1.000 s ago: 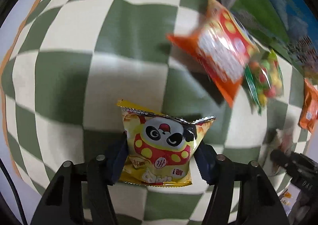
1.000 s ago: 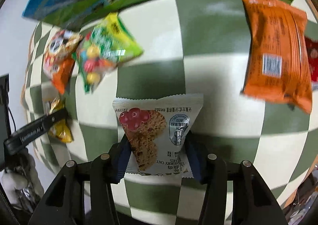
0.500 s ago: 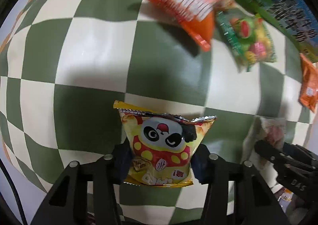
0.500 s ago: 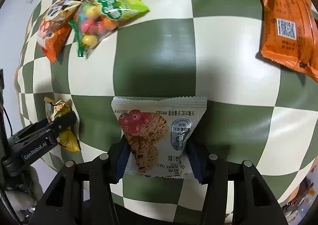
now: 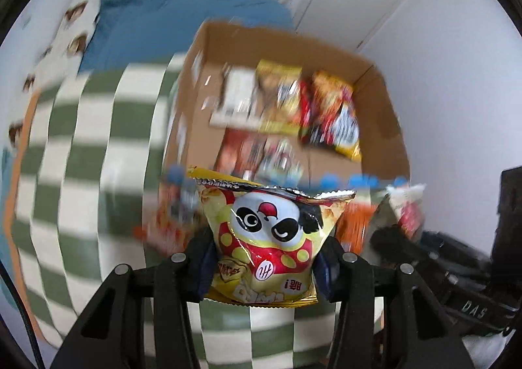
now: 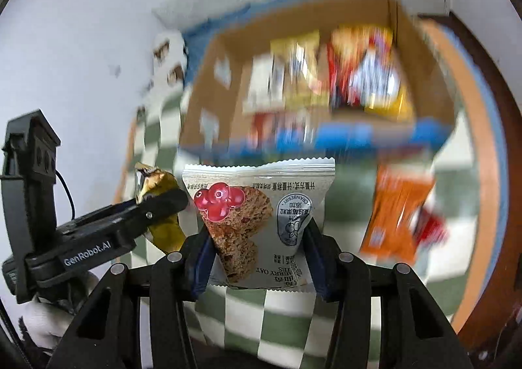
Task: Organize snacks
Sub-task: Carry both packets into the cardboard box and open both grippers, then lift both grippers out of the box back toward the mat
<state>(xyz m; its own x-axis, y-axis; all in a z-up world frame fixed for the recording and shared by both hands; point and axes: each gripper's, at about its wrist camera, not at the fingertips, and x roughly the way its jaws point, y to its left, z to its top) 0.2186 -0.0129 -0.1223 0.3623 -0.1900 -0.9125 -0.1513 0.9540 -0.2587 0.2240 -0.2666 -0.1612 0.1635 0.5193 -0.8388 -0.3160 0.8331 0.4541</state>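
Note:
A yellow panda snack pack (image 5: 267, 232) hangs upright in my left gripper (image 5: 266, 256), which is shut on its lower half. My right gripper (image 6: 257, 248) grips a white cranberry oat cookie pack (image 6: 257, 206), its jaws closing a little tighter on it. Both packs are held in the air in front of an open cardboard box (image 5: 385, 114) with several snack packs lying inside, blurred by motion. In the right wrist view the left gripper (image 6: 160, 206) shows at the left with the yellow pack (image 6: 163, 232); the box (image 6: 228, 52) lies beyond.
A green-and-cream checkered cloth (image 5: 81, 173) covers the surface below. An orange pack (image 6: 398, 215) and a red one lie on it to the right, near the box. Blue bedding (image 5: 163, 20) and a white wall stand behind the box.
Both grippers have risen off the cloth with their packs and tilted up, so the box has come into view. The left jaws tightened on the panda pack.

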